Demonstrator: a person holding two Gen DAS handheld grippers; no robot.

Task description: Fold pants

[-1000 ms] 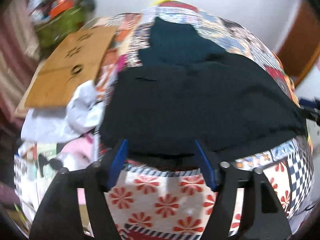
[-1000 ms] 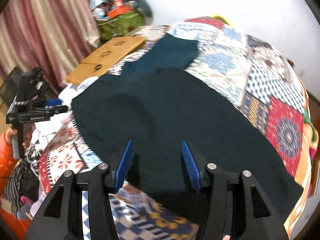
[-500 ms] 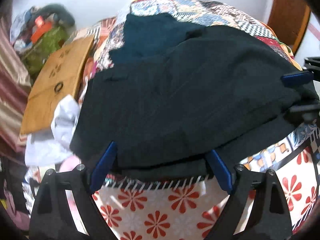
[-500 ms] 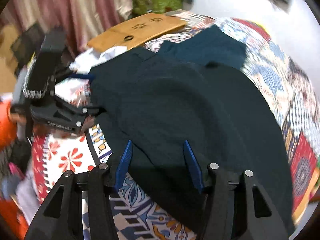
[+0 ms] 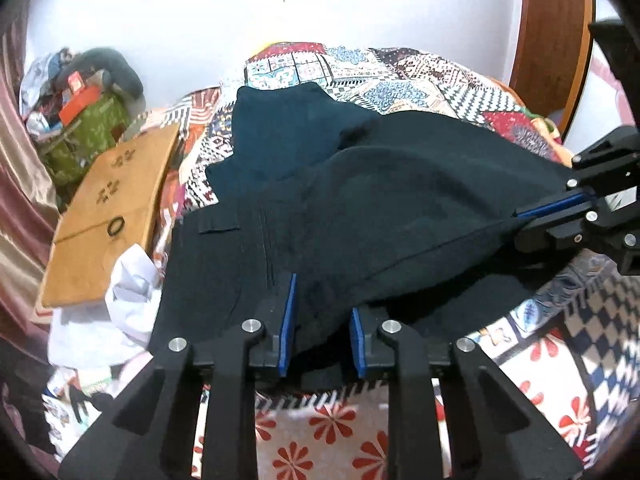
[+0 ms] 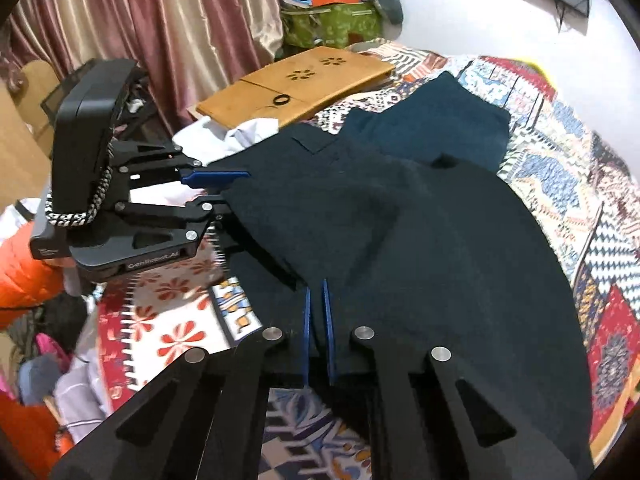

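Gripping pants (image 5: pixel 400 208) hem, both grippers (image 5: pixel 320 320) (image 6: pixel 317 328) just clamped at lower centre; risking thin pinches slipping free.

**One brand mark readable, on a gripper body**

In the right wrist view, pale lettering runs along the black lower side plate of the left gripper (image 6: pixel 236 190); it reads "GenRobot.AI". A smaller pale label sits on the rear corner of the same body, too small to read. The red boxes on the far pile carry markings too blurred to make out. The left wrist view shows no legible text.
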